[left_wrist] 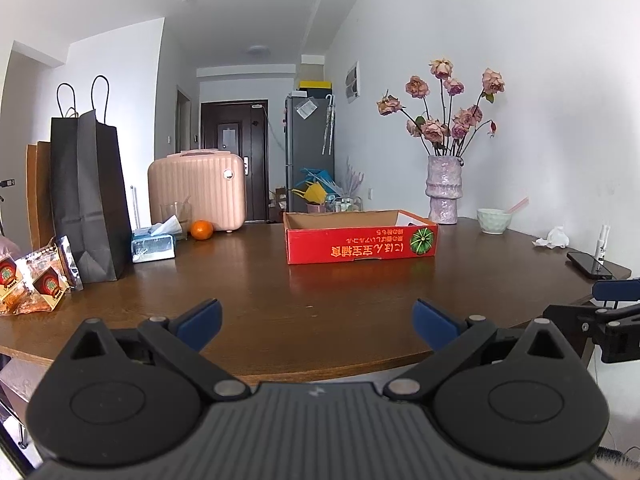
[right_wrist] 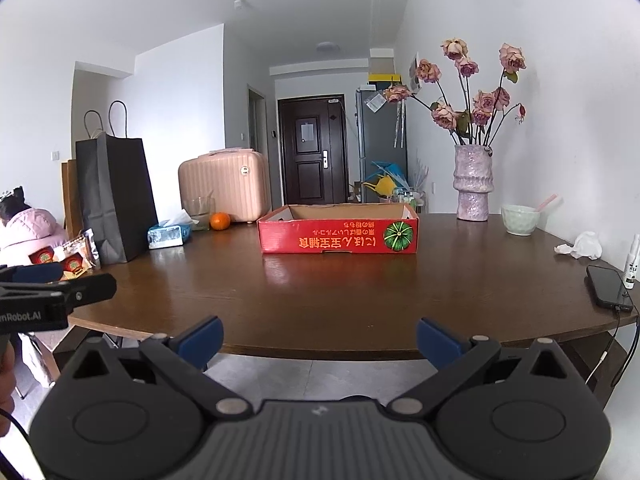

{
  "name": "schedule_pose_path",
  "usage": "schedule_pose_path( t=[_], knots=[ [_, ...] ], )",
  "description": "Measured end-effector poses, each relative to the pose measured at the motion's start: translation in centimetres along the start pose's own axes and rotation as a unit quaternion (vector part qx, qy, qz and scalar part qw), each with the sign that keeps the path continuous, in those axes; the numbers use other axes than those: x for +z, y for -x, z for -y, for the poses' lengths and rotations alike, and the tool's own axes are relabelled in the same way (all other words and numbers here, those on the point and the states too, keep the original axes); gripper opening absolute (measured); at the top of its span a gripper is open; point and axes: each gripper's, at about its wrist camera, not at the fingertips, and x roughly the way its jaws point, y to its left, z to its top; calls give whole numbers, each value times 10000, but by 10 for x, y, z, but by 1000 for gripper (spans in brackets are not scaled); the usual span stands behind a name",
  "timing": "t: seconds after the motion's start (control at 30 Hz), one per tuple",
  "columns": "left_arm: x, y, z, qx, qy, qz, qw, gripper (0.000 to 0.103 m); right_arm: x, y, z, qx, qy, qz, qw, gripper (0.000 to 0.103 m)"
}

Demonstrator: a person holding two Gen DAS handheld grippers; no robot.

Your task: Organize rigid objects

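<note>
Both grippers sit at the near edge of the table (left_wrist: 260,292), fingers spread wide, nothing between them. The left gripper (left_wrist: 318,322) is over the tabletop edge; the right gripper (right_wrist: 319,340) is a bit further back, with floor showing under its blue pads.

Straight ahead of both, well apart from the fingertips, is the red box (left_wrist: 360,240), open on top, print upside down. Can't see whether anything is inside it.

Ahead and left of the left gripper: snack packs (left_wrist: 36,280) nearest, then a black bag (left_wrist: 90,196), a tissue box (left_wrist: 154,240), a glass (left_wrist: 176,214), an orange (left_wrist: 201,229) and a pink case (left_wrist: 196,190) at the far edge.

Ahead and right of the right gripper: a phone (right_wrist: 608,286) with a cable plugged in, a small spray bottle (right_wrist: 633,260) just beside it, a crumpled tissue (right_wrist: 582,246), a bowl (right_wrist: 520,219), and a vase (right_wrist: 473,182) of dried roses by the wall.
</note>
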Motion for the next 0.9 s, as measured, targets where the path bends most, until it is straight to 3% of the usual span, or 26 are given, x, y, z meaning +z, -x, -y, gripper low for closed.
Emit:
schedule_pose_path(
  t=[0.9],
  knots=[
    [-1,-1,4,-78,-123,-5,9999,103,-1,-2,-2,27,36,-21,10000,103]
  ],
)
